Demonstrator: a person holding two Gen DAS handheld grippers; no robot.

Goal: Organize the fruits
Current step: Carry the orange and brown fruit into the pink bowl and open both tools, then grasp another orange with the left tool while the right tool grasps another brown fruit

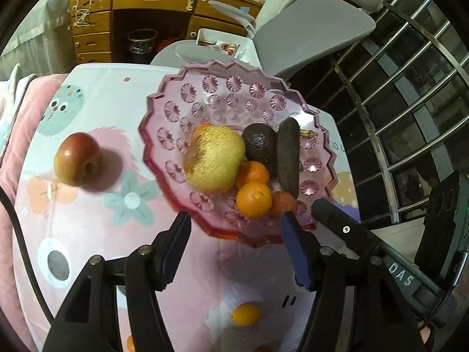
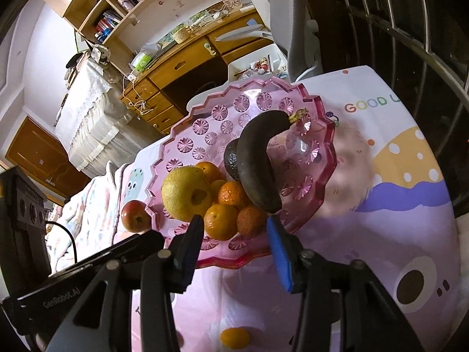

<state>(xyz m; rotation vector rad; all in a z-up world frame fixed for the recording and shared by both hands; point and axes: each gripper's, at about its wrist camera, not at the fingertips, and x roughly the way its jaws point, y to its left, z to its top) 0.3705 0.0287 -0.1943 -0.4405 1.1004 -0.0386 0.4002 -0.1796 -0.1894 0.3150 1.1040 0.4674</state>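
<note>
Behind the worktop stand a wooden desk (image 1: 152,8) with drawers and a grey chair (image 1: 310,26); the worktop (image 1: 96,94) itself carries a pink cartoon-printed cloth. On it sits the pink glass bowl (image 1: 234,88), already holding a yellow pear (image 1: 215,158), an avocado (image 1: 259,143), a blackened banana (image 1: 288,158) and several oranges (image 1: 254,200). Still outside the bowl: a red apple (image 1: 77,158) to its left on the cloth, well apart from the rim; a small orange (image 1: 246,314) on the cloth near the claws, below the bowl's near edge. Left claw (image 1: 234,249) is spread, nothing between its pads; right claw (image 2: 234,249) is likewise parted and empty, hovering at the bowl's near rim. Judgement: the loading stage is well advanced, with two fruits outstanding; the next move calls for one claw to drop over the small orange or the apple, straddle it squarely and close gently, since round fruit may roll on the soft cloth.
</note>
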